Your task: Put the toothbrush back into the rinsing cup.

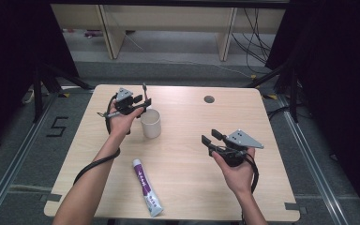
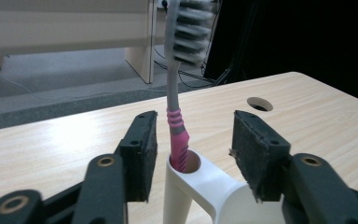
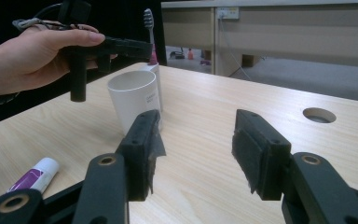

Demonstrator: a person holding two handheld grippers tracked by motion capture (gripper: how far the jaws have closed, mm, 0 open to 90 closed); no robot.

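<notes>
Left gripper [image 2: 191, 154] hangs over the white cup [image 1: 151, 123], jaws spread and clear of the one toothbrush [image 2: 177, 116] standing upright in the cup's side holder. Right gripper [image 3: 193, 154] hovers open too, gripping nothing. One purple toothpaste tube [image 1: 146, 186] lies on the table [image 1: 192, 183].

We look down on a light wood-grain table [image 1: 187, 183] with a round cable hole [image 1: 209, 99] near its far right corner. It stands on grey carpeted floor [image 1: 9, 140], where a black "5" marking [image 1: 56, 126] lies off the table's left edge and metal floor rails [image 1: 309, 154] run along both sides. Beyond the far edge we see pale wooden furniture [image 1: 168, 21] on upright legs, with loose cables [image 1: 255, 40] trailing beside it. Black curtains [image 1: 337, 70] close in both sides, and black stand legs [image 1: 42, 84] rise at the left. The light is even and soft.
</notes>
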